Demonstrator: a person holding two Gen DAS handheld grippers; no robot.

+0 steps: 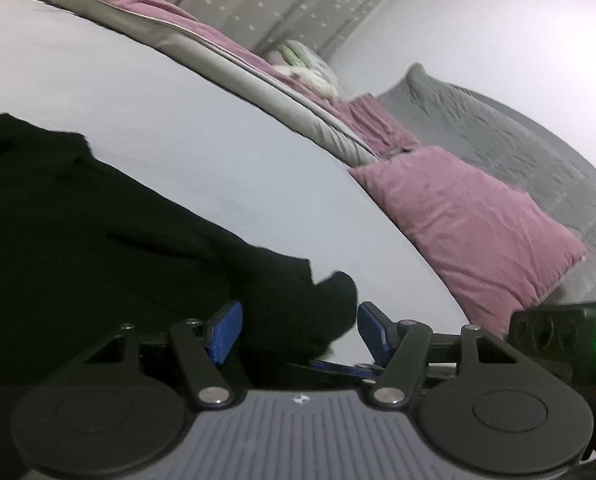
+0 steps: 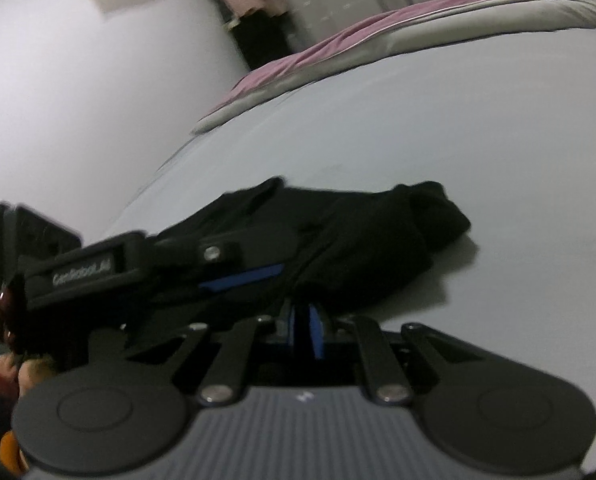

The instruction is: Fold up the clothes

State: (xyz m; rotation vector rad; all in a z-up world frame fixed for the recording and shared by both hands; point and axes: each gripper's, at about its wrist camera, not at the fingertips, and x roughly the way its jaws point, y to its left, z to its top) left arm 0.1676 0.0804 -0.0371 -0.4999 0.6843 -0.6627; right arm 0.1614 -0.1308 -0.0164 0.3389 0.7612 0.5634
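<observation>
black garment (image 1: 98, 232) on pale sheet (image 1: 218, 140), lower left of left view, long axis toward upper left | left gripper (image 1: 298, 330) jaws wide around its corner | right gripper (image 2: 304, 332) pinched on garment edge, nearer

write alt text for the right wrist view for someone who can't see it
The right gripper has its blue-padded fingers shut on the near edge of a black fabric garment lying bunched on a pale grey bed sheet. The left gripper reaches in from the left against the same cloth.
</observation>
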